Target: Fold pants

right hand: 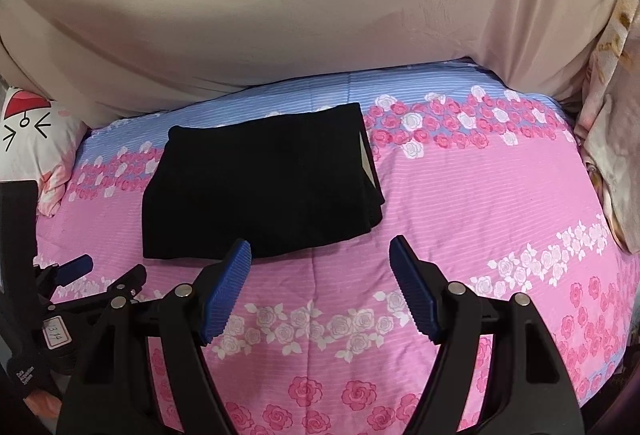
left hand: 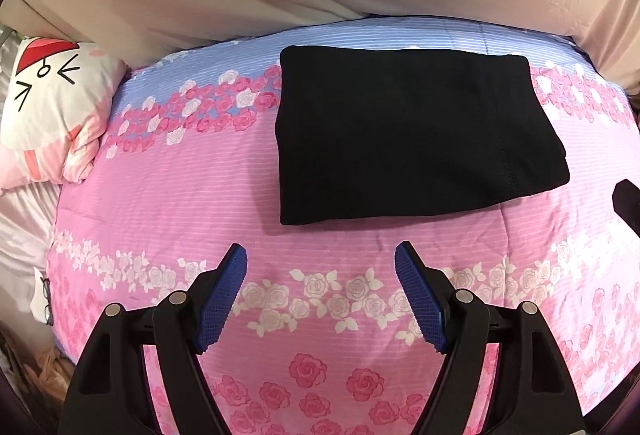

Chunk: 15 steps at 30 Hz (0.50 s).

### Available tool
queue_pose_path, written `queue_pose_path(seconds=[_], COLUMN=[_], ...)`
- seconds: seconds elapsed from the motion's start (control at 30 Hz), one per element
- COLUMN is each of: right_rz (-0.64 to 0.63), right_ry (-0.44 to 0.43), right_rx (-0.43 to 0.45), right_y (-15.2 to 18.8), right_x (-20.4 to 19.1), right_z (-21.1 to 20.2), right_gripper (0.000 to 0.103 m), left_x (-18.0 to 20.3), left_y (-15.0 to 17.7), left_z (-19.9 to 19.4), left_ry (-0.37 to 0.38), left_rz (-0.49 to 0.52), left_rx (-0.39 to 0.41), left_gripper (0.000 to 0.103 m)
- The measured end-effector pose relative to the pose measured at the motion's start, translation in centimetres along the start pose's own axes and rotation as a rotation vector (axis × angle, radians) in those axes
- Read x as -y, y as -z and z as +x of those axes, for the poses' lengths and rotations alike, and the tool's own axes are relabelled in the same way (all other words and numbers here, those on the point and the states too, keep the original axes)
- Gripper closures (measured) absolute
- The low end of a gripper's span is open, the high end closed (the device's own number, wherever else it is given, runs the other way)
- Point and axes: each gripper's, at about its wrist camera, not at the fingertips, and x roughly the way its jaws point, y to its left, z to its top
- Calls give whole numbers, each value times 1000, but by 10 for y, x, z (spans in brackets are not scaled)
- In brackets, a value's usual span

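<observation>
The black pants (left hand: pixel 412 135) lie folded into a flat rectangle on the pink floral bedspread (left hand: pixel 200 195). They also show in the right wrist view (right hand: pixel 260 187), with a pale tag at their right edge. My left gripper (left hand: pixel 320 259) is open and empty, held back from the near edge of the pants. My right gripper (right hand: pixel 320 251) is open and empty, just short of the pants' near right corner. The left gripper also shows at the left edge of the right wrist view (right hand: pixel 80 267).
A beige padded headboard (right hand: pixel 320 15) runs along the far side of the bed. A white cartoon pillow (left hand: pixel 52 107) lies at the left. A crumpled floral blanket (right hand: pixel 612 155) lies at the right edge. Glasses (left hand: pixel 47 299) lie beside the bed at left.
</observation>
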Motion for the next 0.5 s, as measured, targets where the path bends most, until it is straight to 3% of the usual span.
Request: queue_pose_path(seconds=[0.2,0.33,0.5], right_rz=[5,5,5], right_ry=[10,12,16], right_rx=[-32,-47,-58], right_y=[6,8,8], right_x=[6,47,63], right_z=[8,-29,-37], right_gripper=[33,33,33], left_x=[2,4,7], left_y=[2,5,6], left_z=[4,14,23], left_ry=[-4,1,4], left_rz=[8,16,19], left_rx=[-4,-24,-38], left_gripper=[29,29,29])
